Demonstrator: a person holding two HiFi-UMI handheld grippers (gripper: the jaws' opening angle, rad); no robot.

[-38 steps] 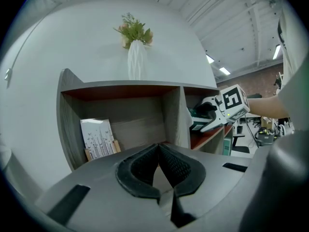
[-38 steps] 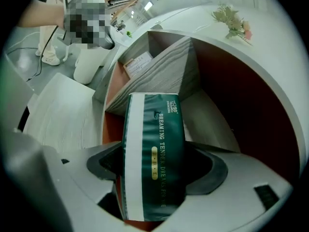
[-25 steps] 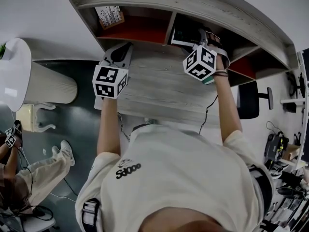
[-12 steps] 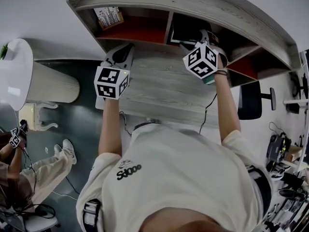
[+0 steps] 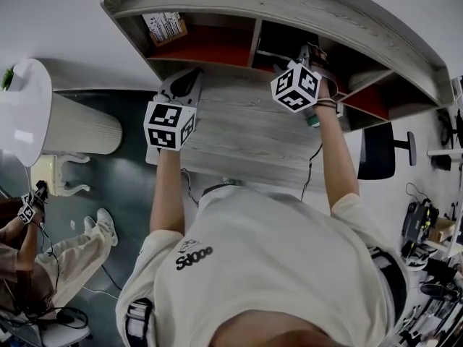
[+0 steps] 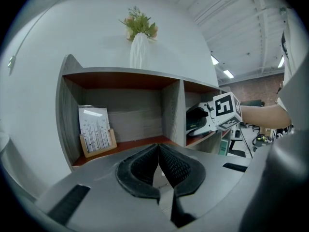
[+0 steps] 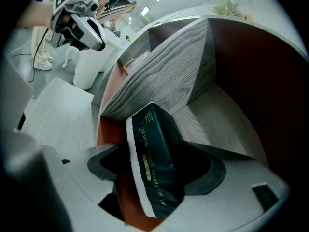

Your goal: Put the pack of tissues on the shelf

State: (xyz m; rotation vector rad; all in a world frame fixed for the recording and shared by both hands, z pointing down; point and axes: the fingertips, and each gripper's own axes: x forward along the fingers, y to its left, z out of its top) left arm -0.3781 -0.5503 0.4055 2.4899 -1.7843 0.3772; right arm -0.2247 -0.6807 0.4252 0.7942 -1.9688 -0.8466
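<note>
Since a second ago the right gripper (image 7: pixel 155 168) has pushed deeper into the middle compartment of the grey wood-grain shelf with red-brown floors (image 5: pixel 347 20), so the head view no longer shows its load in front of the opening. The left gripper (image 6: pixel 158 151) has barely shifted above the grey wood-grain desktop (image 5: pixel 239 136), its jaws closed together on nothing. The right jaws are clamped on the dark green soft pack of tissues (image 7: pixel 152 139), which has a white strip down one long edge, pale lettering and a small yellow label. It sits tilted inside that compartment, its far end close to the grey divider.
</note>
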